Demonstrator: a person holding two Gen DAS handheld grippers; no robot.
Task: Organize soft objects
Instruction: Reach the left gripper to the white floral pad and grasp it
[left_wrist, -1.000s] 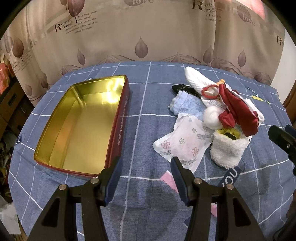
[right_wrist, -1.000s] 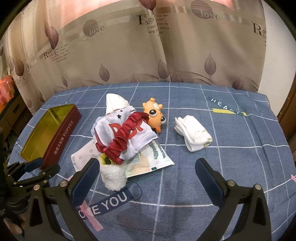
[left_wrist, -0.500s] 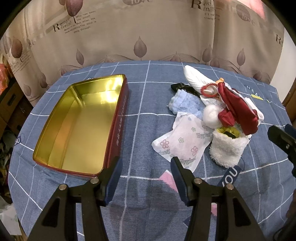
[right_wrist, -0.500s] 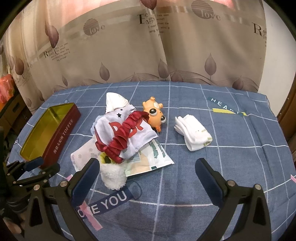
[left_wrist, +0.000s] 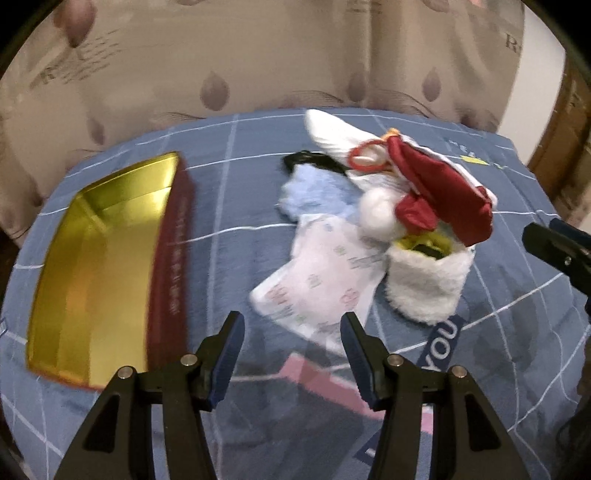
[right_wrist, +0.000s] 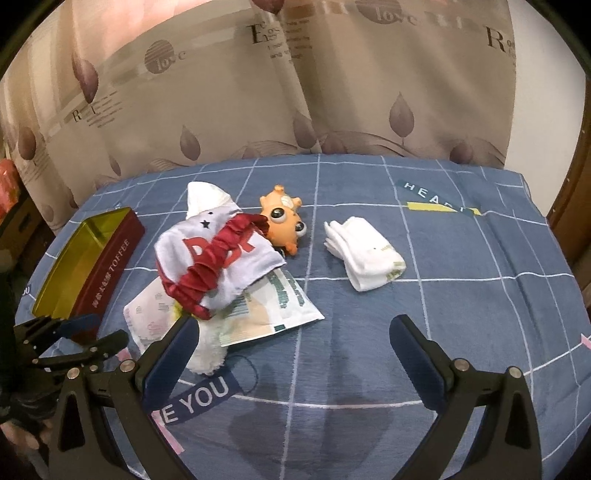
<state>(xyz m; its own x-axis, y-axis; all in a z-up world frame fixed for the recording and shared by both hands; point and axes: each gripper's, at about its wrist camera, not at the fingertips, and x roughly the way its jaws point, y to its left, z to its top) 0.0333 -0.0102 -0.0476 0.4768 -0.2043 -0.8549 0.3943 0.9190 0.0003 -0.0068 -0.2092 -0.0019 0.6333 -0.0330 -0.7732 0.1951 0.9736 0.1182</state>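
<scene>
Left hand-held gripper (left_wrist: 291, 339): jaws spread, nothing between them, hanging over the blue grid-pattern cloth (left_wrist: 229, 236) that covers the desk, its tips just short of the white floral-print plastic packet (left_wrist: 317, 280). Left-wrist view is motion-blurred. Right hand-held gripper (right_wrist: 295, 343): jaws spread wide, empty, over bare cloth near the "YOU" lettering. Soft items sit in a heap mid-desk: white drawstring pouch with red ruffled trim (right_wrist: 214, 258) on top, fluffy white plush cuff (left_wrist: 424, 284) at the near edge, pale blue fuzzy cloth (left_wrist: 314, 195) at the far left of the heap, flat white-and-green printed sachet (right_wrist: 273, 306) poking out from under the pouch. Orange bug-eyed plush toy (right_wrist: 282, 225) touches the pouch's far side. Folded white sock pair (right_wrist: 365, 254) lies apart, to the right. Open rectangular red tin with gold interior (left_wrist: 103, 266) sits left of the heap, nothing visible inside.
</scene>
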